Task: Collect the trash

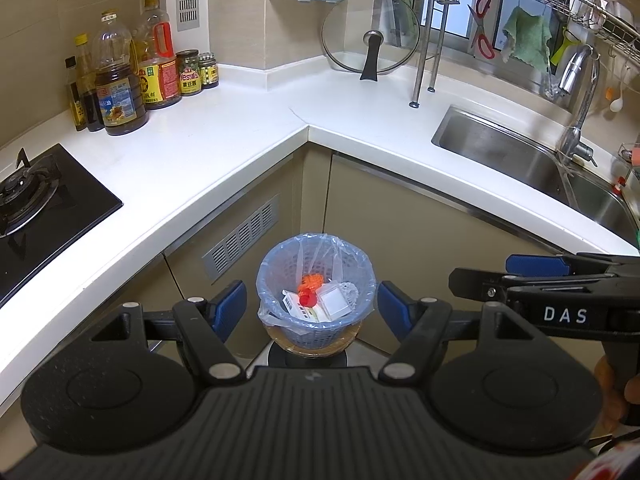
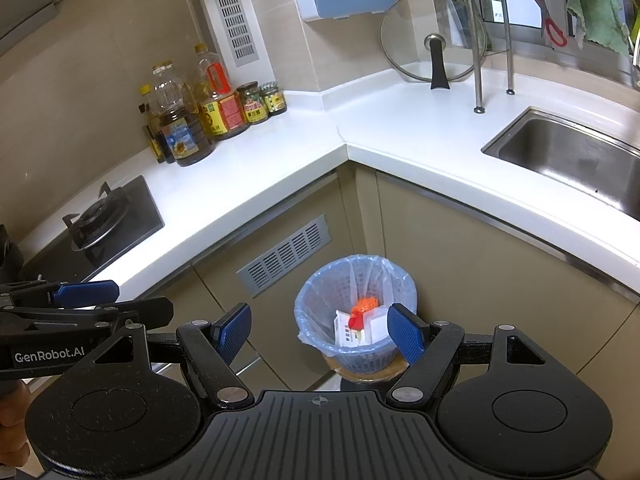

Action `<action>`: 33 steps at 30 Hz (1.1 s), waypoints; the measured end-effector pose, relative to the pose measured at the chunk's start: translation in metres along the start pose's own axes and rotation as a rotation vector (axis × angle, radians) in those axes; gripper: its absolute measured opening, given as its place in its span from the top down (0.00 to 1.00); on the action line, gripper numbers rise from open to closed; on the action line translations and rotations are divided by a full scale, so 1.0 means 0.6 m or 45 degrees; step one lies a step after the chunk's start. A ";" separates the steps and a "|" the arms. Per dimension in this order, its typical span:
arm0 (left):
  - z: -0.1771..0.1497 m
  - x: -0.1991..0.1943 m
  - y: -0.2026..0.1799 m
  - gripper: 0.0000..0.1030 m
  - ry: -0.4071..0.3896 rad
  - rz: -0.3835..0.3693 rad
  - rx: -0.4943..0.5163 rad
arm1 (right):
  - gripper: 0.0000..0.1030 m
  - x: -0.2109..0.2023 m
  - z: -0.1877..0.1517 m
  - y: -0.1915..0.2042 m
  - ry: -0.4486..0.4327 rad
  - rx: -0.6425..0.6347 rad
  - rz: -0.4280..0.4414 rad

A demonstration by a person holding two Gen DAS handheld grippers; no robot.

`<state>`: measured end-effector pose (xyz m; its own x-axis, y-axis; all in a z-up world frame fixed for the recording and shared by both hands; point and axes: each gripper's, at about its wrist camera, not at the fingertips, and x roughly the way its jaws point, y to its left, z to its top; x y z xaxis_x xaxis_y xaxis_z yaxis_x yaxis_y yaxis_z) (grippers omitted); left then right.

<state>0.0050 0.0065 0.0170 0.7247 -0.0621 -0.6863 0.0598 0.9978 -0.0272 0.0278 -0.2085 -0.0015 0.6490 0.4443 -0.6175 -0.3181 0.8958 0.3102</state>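
Below, trash bin between released left tongs; right tongs released.

My hand-held gripper has blue pads on black arms. The bin is pale blue lattice, lined with clear blue bag, holding orange, red and white trash. The surface is white.

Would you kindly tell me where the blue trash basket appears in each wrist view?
Left wrist: trash basket sits low at centre, between the open left hand-held gripper fingers.
Right wrist: trash basket sits low, right of centre, partly behind the right finger.
Shared landmark: the glass lid leaning on the counter.
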 end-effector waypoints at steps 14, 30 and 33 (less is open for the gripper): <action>0.000 0.001 0.002 0.32 0.001 -0.003 0.002 | 0.27 0.003 -0.002 0.002 -0.001 -0.001 -0.001; 0.002 0.003 0.003 0.32 0.001 -0.005 0.001 | 0.27 0.003 -0.001 0.003 -0.001 -0.002 -0.003; 0.002 0.004 0.003 0.32 0.000 -0.005 0.000 | 0.27 0.003 -0.001 0.003 -0.002 -0.002 -0.002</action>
<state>0.0076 0.0083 0.0163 0.7243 -0.0659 -0.6863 0.0624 0.9976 -0.0299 0.0279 -0.2063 -0.0027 0.6508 0.4427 -0.6168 -0.3181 0.8966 0.3080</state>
